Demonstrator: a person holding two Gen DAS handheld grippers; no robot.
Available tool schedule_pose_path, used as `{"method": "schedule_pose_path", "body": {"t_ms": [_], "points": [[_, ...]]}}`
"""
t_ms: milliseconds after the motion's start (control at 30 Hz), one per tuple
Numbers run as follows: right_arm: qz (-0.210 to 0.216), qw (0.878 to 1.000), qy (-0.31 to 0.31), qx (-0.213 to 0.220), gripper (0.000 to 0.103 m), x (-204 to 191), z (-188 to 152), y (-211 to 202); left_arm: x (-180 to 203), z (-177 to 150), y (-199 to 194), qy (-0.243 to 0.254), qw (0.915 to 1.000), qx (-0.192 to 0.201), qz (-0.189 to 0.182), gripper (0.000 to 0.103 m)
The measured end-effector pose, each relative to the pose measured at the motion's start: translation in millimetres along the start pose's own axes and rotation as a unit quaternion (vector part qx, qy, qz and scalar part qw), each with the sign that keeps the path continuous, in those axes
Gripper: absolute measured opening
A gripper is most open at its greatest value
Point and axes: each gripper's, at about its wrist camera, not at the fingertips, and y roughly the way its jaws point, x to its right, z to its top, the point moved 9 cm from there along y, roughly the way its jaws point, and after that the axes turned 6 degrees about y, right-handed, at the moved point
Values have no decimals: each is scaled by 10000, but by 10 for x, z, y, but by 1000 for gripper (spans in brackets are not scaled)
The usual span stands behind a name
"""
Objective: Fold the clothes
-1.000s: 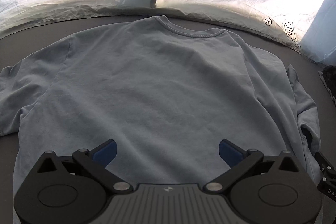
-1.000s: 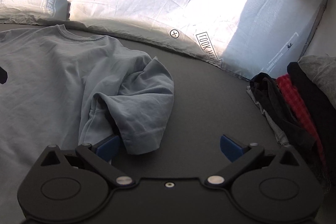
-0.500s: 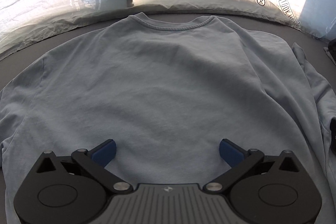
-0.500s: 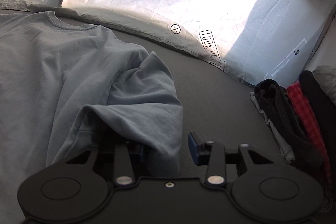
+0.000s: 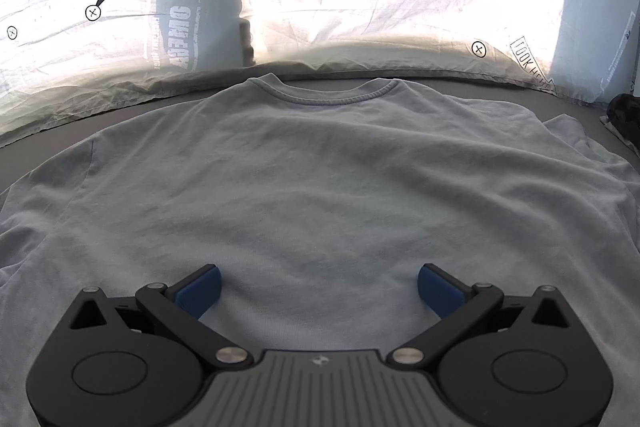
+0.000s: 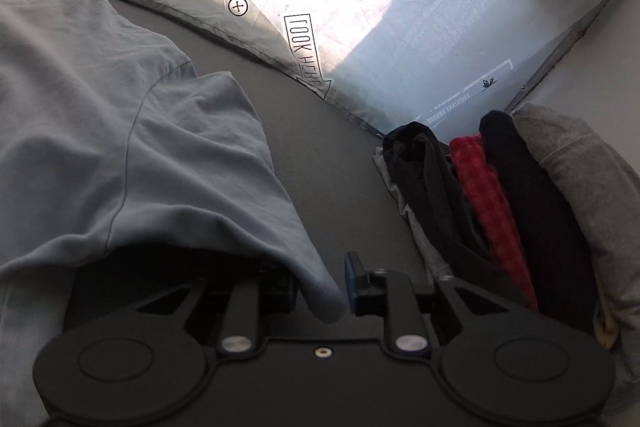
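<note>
My left gripper (image 5: 318, 285) is spread wide over the light blue t-shirt (image 5: 320, 187), lying flat on the dark grey mat (image 6: 320, 155), gripping nothing. My right gripper (image 6: 320, 279) has clamped onto the shirt's sleeve (image 6: 224, 179), lifting it. Pile of clothes (image 6: 500, 195) sits right.

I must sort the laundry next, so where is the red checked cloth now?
In the right wrist view, the red checked cloth sits at the right, in the clothes pile between two black garments, right of the blue T-shirt.
</note>
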Motion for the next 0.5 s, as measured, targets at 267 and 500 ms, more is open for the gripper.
{"method": "schedule_pose_path", "body": {"t_ms": [267,500], "points": [[240,9814,1774,-698,28,334,-282,-8,-5,7,14,-90,9999,-17,84,103],[1654,7752,5945,-1352,32,740,-803,-180,-8,15,15,-112,9999,-27,106,103]]}}
